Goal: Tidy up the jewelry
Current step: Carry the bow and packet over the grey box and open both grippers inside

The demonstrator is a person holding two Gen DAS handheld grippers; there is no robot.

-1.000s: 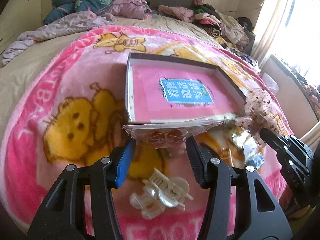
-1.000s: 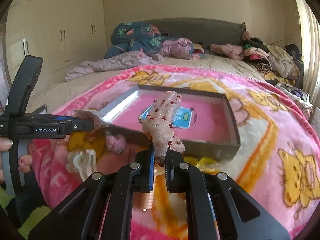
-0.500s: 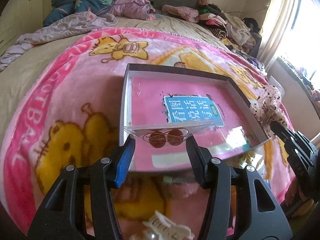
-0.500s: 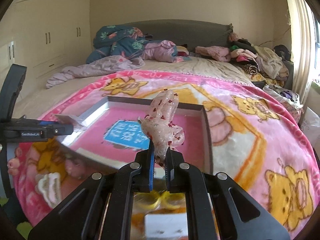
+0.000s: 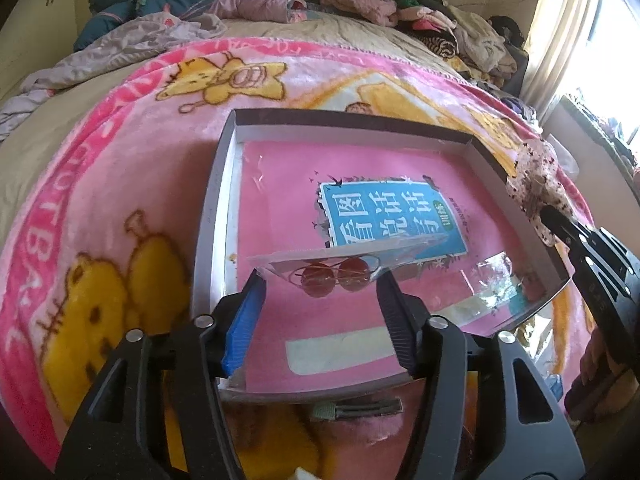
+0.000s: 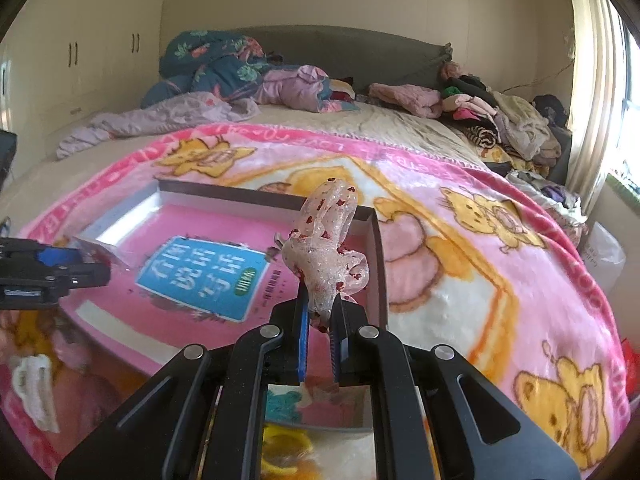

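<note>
A shallow grey box [image 5: 218,184] with a pink book cover as its floor lies on the pink blanket; it also shows in the right wrist view [image 6: 376,248]. My left gripper [image 5: 320,276] is shut on a clear packet of red round earrings [image 5: 336,270], held over the box's near left part. My right gripper [image 6: 322,312] is shut on a sheer scrunchie with red specks [image 6: 328,248], held above the box's right side. The scrunchie [image 5: 536,184] and right gripper also show at the right edge of the left wrist view.
A hair clip with a green end [image 5: 356,410] lies just in front of the box. A white claw clip [image 6: 34,384] lies on the blanket at the left. Piled clothes [image 6: 500,120] and bedding [image 6: 224,68] sit at the head of the bed.
Both grippers have moved forward with their loads, from in front of the box to over its inside. The claw clip has dropped out of the left wrist view.
</note>
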